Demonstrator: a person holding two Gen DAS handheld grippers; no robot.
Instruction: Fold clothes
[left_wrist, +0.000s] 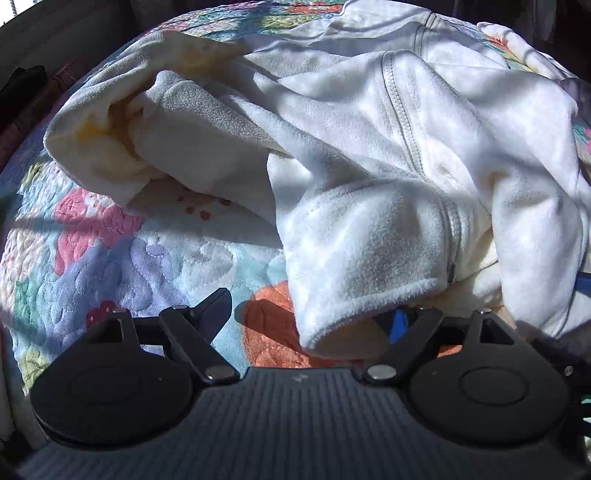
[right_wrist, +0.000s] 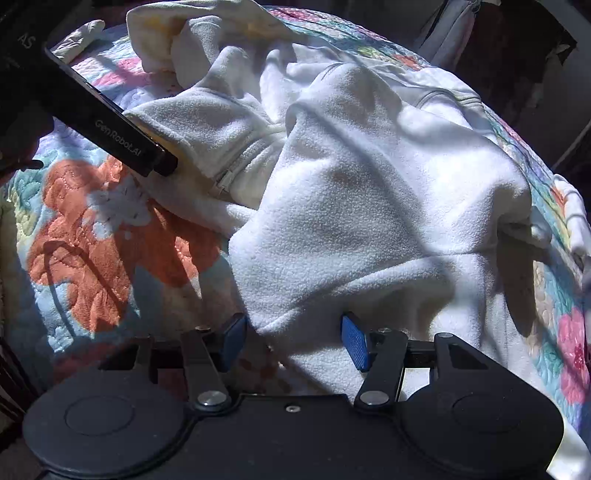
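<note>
Sunlit floral quilt (left_wrist: 122, 266) bears a white fleece jacket (left_wrist: 406, 155) crumpled and unfolded ahead of both gaping, empty grippers, left gripper (left_wrist: 314, 314) and right gripper (right_wrist: 293, 338).

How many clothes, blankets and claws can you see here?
White fleece jacket: 1
Flowery quilt: 1
Claws: 2, the left claw and the right claw
Total: 4
</note>
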